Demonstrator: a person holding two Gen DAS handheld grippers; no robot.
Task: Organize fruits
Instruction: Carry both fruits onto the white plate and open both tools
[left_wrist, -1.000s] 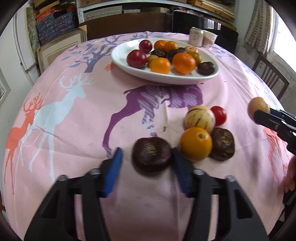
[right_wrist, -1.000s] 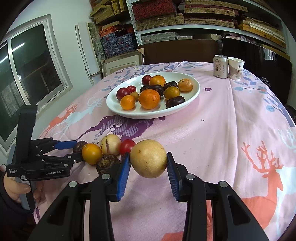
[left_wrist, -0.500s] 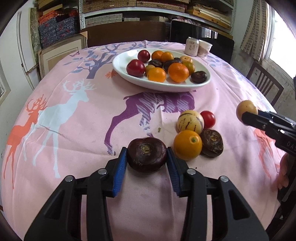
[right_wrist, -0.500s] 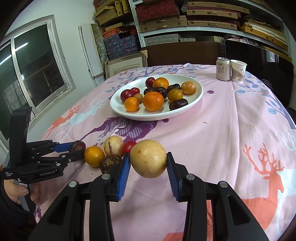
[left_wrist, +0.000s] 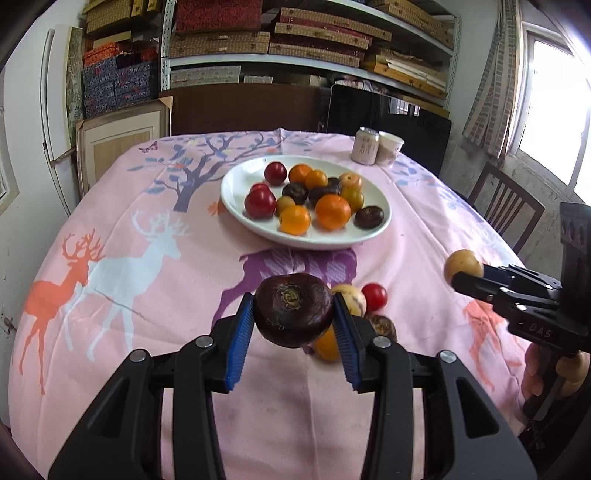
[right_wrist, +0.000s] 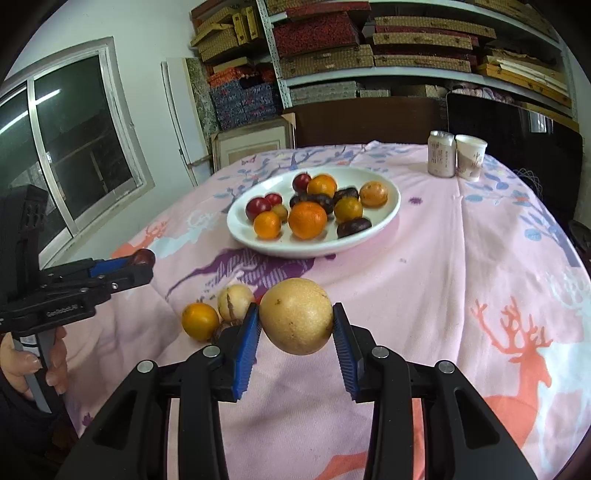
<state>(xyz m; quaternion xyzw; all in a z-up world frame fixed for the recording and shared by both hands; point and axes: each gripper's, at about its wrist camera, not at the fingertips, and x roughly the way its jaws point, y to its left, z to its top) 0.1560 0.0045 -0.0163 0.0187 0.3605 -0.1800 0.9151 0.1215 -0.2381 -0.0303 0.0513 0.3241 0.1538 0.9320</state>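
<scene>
My left gripper (left_wrist: 293, 320) is shut on a dark purple fruit (left_wrist: 293, 314) and holds it above the pink tablecloth; it also shows in the right wrist view (right_wrist: 142, 258). My right gripper (right_wrist: 295, 323) is shut on a yellow-tan fruit (right_wrist: 295, 321), lifted off the cloth; it shows in the left wrist view (left_wrist: 461, 266). A white plate (left_wrist: 236, 184) with several fruits stands at the table's middle, beyond both grippers. Loose on the cloth lie an orange (right_wrist: 199, 320), a pale striped fruit (right_wrist: 234, 301), a small red fruit (left_wrist: 374, 296) and a brown fruit (left_wrist: 382, 326).
A drink can (left_wrist: 365, 144) and a paper cup (left_wrist: 389, 148) stand at the table's far right edge. A wooden chair (left_wrist: 504, 210) stands right of the table. Shelves with boxes line the back wall.
My left gripper closed on the dark purple fruit and lifted it off the cloth. My right gripper has risen a little with the yellow-tan fruit.
</scene>
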